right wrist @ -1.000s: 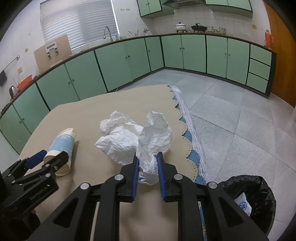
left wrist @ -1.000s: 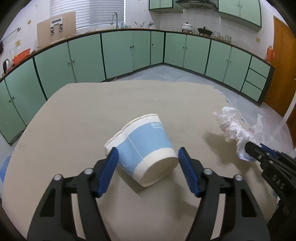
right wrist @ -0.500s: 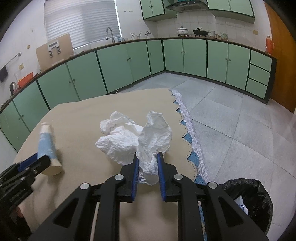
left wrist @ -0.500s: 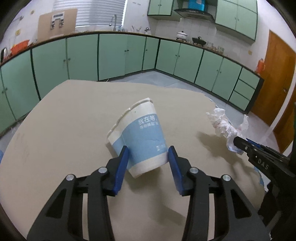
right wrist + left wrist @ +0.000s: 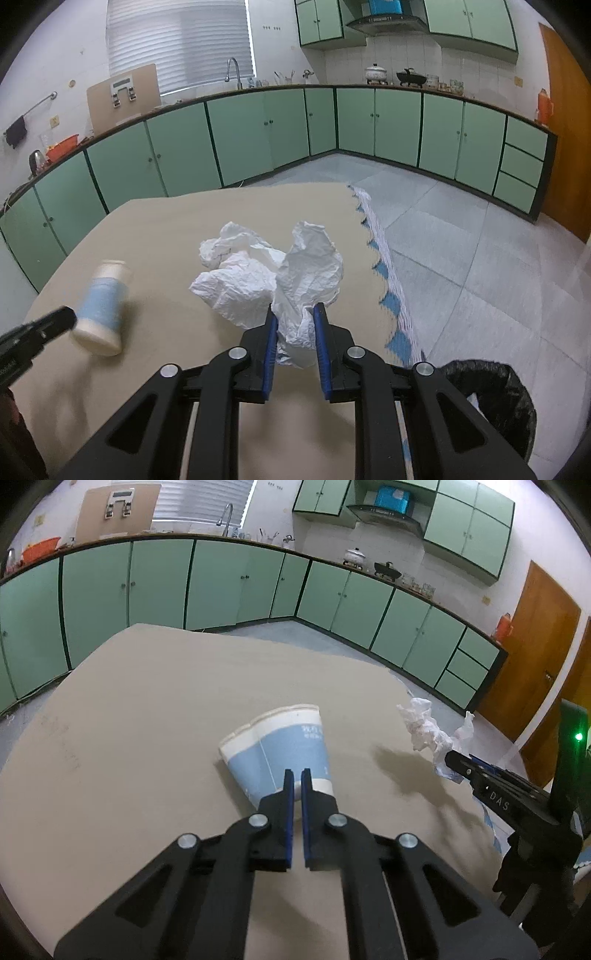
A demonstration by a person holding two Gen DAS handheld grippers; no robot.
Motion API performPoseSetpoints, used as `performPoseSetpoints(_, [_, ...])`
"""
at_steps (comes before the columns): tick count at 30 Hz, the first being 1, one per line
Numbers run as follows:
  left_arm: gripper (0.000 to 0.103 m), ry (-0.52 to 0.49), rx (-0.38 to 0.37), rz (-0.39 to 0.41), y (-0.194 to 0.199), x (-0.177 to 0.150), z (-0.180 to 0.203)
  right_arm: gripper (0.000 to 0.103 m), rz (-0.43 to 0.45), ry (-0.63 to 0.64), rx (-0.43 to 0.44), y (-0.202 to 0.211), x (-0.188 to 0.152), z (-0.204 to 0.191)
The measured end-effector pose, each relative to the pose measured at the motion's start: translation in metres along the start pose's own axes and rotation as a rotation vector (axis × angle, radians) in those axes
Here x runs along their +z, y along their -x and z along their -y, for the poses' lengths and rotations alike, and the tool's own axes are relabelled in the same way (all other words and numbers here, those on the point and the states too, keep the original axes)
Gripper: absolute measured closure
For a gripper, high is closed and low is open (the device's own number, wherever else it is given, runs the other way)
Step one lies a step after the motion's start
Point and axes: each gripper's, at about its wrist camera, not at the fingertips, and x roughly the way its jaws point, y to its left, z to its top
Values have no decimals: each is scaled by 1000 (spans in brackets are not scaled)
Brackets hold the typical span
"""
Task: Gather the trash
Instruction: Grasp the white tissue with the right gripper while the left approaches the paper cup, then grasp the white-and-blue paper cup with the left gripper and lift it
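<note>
Cup (image 5: 280,753) just beyond closed left tongs (image 5: 297,775)

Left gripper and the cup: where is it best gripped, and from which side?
The cup lies on its side, base toward the left gripper, dented mouth away. Probably best: come from the base end, jaws straddling the narrow white band, since the taper is slimmest and stiffest there.

Left gripper (image 5: 297,773) jaws nearly closed, right gripper (image 5: 295,317) apparently clamped, both level
</note>
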Motion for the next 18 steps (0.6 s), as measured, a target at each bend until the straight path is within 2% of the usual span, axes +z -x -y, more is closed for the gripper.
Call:
performPoseSetpoints(2, [98, -48, 17, 2, 0, -4, 8, 84, -3, 1, -3, 1, -2, 0])
performPoseSetpoints(3, [91, -57, 18, -1, -1, -4, 11, 84, -4, -3, -3, 1, -1, 1])
performPoseSetpoints(4, [81, -57, 27, -5, -2, -4, 13, 84, -2, -5, -2, 1, 0, 2])
performPoseSetpoints(5, [57, -54, 31, -7, -3, -3, 14, 84, 1, -6, -2, 2, 0, 2])
performPoseSetpoints(6, [48, -48, 31, -4, -4, -2, 15, 84, 3, -4, -3, 3, 1, 2])
performPoseSetpoints(8, [48, -47, 33, -8, -8, 1, 16, 84, 3, 4, -4, 3, 1, 1])
performPoseSetpoints(10, [46, -60, 43, -10, -13, 2, 21, 84, 2, 2, -5, 2, -1, 0])
performPoseSetpoints(12, [38, -68, 66, -16, -16, 0, 23, 84, 2, -4, -3, 2, 0, -1])
performPoseSetpoints(18, [33, -58, 118, -40, -36, 2, 24, 84, -5, -5, 0, -1, -2, 2])
